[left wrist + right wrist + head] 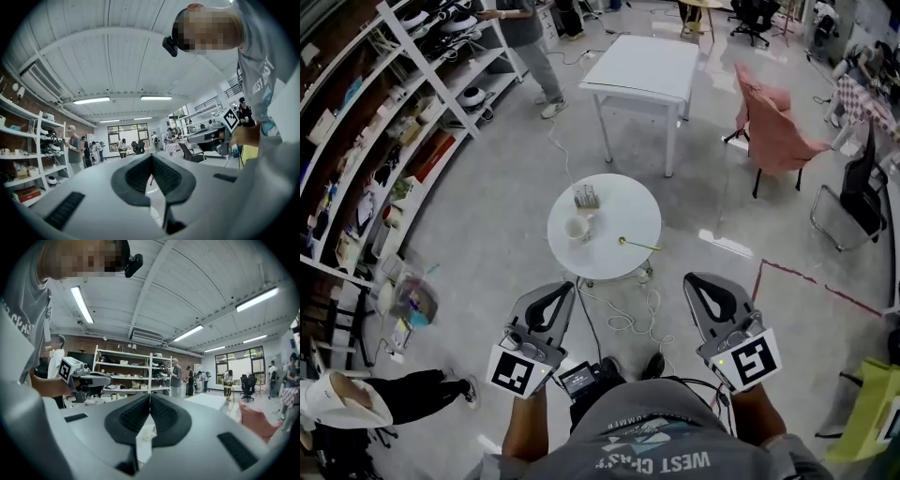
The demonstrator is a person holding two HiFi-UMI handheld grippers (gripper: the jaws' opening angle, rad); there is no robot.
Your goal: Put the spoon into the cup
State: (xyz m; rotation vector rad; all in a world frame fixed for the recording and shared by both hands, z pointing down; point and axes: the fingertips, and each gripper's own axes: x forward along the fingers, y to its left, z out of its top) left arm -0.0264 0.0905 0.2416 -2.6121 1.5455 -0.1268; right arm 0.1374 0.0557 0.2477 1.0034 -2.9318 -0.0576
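Observation:
In the head view a white cup (577, 228) stands on the left part of a small round white table (609, 258). A gold spoon (639, 246) lies on the table to the right of the cup, apart from it. My left gripper (566, 287) and right gripper (692, 279) are held level short of the table's near edge, both away from the spoon and cup. The left gripper (151, 156) has its jaws together with nothing between them. The right gripper (150, 397) is also shut and empty.
A small holder (586, 197) stands on the round table behind the cup. Beyond it are a rectangular white table (642, 70) and a pink chair (773, 127). Shelves (384, 141) line the left side. White cables (623, 319) lie on the floor under the round table.

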